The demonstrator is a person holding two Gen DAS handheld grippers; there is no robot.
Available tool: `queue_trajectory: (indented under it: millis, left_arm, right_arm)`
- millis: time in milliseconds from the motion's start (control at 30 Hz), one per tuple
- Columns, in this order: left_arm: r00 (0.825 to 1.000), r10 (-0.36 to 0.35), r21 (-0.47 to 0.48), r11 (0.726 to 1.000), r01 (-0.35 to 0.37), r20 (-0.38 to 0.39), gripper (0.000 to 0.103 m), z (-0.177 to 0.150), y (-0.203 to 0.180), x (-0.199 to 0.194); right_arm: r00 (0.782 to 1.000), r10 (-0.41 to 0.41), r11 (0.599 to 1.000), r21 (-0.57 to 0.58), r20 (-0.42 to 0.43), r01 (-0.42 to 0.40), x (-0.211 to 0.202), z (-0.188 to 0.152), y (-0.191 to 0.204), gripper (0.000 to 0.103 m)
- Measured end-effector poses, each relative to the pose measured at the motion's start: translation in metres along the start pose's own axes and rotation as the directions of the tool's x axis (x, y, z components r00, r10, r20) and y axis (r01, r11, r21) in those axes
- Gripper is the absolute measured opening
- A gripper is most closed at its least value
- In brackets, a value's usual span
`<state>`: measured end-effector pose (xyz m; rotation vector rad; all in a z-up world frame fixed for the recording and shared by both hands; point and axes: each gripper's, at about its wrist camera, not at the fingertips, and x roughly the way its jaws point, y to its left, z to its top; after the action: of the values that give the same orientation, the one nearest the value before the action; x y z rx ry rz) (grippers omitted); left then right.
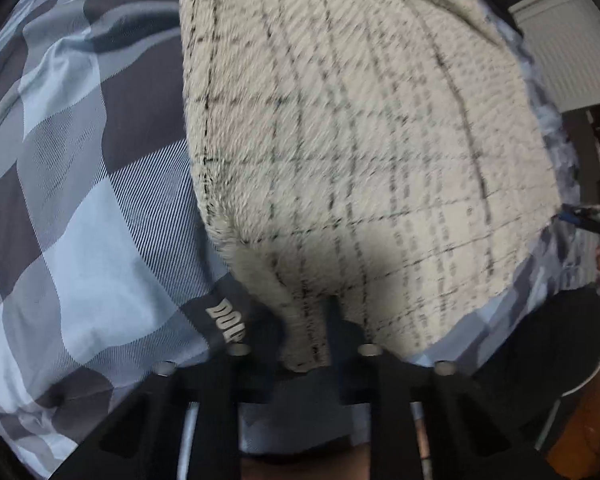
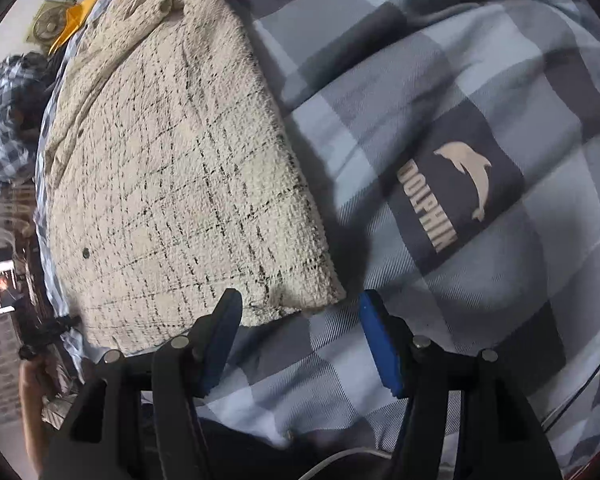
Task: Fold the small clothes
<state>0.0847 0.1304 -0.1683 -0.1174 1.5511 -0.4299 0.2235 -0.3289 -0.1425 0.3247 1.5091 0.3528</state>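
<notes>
A cream tweed garment (image 1: 360,140) with thin black grid lines lies flat on a checked bedspread (image 1: 80,220). My left gripper (image 1: 305,338) is shut on the garment's near corner, and a bunched tab of the cloth sticks up between its black fingers. In the right wrist view the same garment (image 2: 172,184) spreads to the upper left, with a small dark button (image 2: 86,253) near its left edge. My right gripper (image 2: 300,322) stands open with blue pads (image 2: 380,356). The garment's near right corner (image 2: 316,300) lies just ahead of the tips, untouched by the pads.
The grey-blue checked bedspread (image 2: 480,80) carries a dark label with a dolphin and lettering (image 2: 452,196). A blue-checked cloth heap (image 2: 4,120) and a yellow thing (image 2: 74,16) lie beyond the bed's far left edge. A white wall panel (image 1: 572,40) stands at the upper right.
</notes>
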Motion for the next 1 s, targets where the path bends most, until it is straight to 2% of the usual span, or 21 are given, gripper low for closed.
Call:
queue_trajectory:
  millis: [33, 167, 267, 300, 333, 367, 467, 500, 567, 633, 767, 800, 867, 900, 933, 967, 1000]
  left_arm:
    - [1.0, -0.018, -0.001, 1.0, 0.018, 0.009, 0.007, -0.003, 0.001, -0.004]
    - [0.99, -0.125, -0.001, 0.992, 0.125, 0.064, 0.004, -0.004, -0.002, -0.021]
    - [0.985, -0.153, 0.017, 0.988, 0.152, 0.083, 0.004, 0.006, -0.009, -0.027]
    - [0.985, -0.146, 0.02, 0.989, 0.145, 0.091, 0.004, 0.007, -0.011, -0.029]
    - [0.985, -0.143, 0.023, 0.99, 0.141, 0.098, 0.004, 0.008, -0.013, -0.032]
    - [0.983, -0.144, 0.031, 0.99, 0.141, 0.117, 0.004, 0.007, -0.016, -0.039]
    - [0.973, -0.152, 0.031, 0.988, 0.148, 0.175, 0.004, 0.008, -0.033, -0.052]
    - [0.969, -0.159, 0.035, 0.987, 0.155, 0.191, 0.003, 0.01, -0.033, -0.059]
    - [0.961, -0.158, 0.038, 0.987, 0.153, 0.229, 0.003, 0.013, -0.037, -0.074]
    - [0.947, -0.171, 0.039, 0.985, 0.166, 0.273, 0.003, 0.015, -0.041, -0.097]
    - [0.911, -0.222, 0.034, 0.974, 0.225, 0.348, 0.003, 0.004, -0.054, -0.127]
    - [0.902, -0.239, 0.028, 0.969, 0.246, 0.361, 0.003, -0.002, -0.051, -0.132]
    - [0.875, -0.279, 0.022, 0.955, 0.295, 0.396, 0.003, -0.014, -0.051, -0.141]
    - [0.855, -0.307, 0.017, 0.944, 0.331, 0.419, 0.003, -0.022, -0.049, -0.148]
    - [0.834, -0.337, 0.019, 0.93, 0.366, 0.437, 0.003, -0.029, -0.049, -0.153]
    - [0.818, -0.356, 0.021, 0.921, 0.389, 0.453, 0.003, -0.035, -0.049, -0.158]
    - [0.793, -0.382, 0.026, 0.906, 0.421, 0.475, 0.003, -0.044, -0.048, -0.165]
  right_arm:
    - [1.0, 0.002, 1.0, -0.008, 0.0, -0.002, 0.005, -0.015, 0.01, 0.057]
    - [1.0, 0.013, 1.0, -0.01, -0.018, -0.013, 0.026, -0.004, 0.018, 0.057]
    - [1.0, -0.028, 1.0, -0.013, 0.0, 0.028, 0.039, 0.003, 0.022, 0.055]
    - [1.0, -0.025, 0.999, -0.023, 0.005, 0.025, 0.041, 0.004, 0.023, 0.048]
    - [1.0, -0.005, 0.999, -0.046, 0.006, 0.005, 0.043, 0.004, 0.029, 0.018]
    - [1.0, 0.01, 0.998, -0.057, 0.01, -0.009, 0.044, 0.003, 0.036, 0.008]
    - [0.996, 0.035, 0.996, -0.088, 0.08, -0.028, 0.025, 0.0, 0.05, 0.006]
    - [0.991, 0.084, 0.994, -0.072, 0.107, -0.077, 0.014, -0.004, 0.051, 0.005]
    - [0.965, 0.196, 0.981, -0.047, 0.176, -0.191, -0.015, -0.01, 0.047, 0.005]
    - [0.929, 0.291, 0.957, -0.064, 0.229, -0.284, -0.04, -0.011, 0.056, 0.005]
    - [0.841, 0.45, 0.892, -0.103, 0.301, -0.44, -0.076, -0.022, 0.075, 0.004]
    - [0.812, 0.496, 0.866, -0.105, 0.307, -0.489, -0.082, -0.026, 0.08, 0.005]
    - [0.769, 0.56, 0.824, -0.11, 0.308, -0.556, -0.087, -0.031, 0.085, 0.005]
    - [0.747, 0.59, 0.802, -0.113, 0.308, -0.587, -0.089, -0.034, 0.088, 0.005]
    - [0.715, 0.628, 0.771, -0.12, 0.308, -0.625, -0.095, -0.04, 0.084, 0.005]
    - [0.694, 0.651, 0.751, -0.124, 0.309, -0.649, -0.097, -0.042, 0.083, 0.005]
    - [0.672, 0.672, 0.73, -0.127, 0.312, -0.671, -0.099, -0.046, 0.085, 0.005]
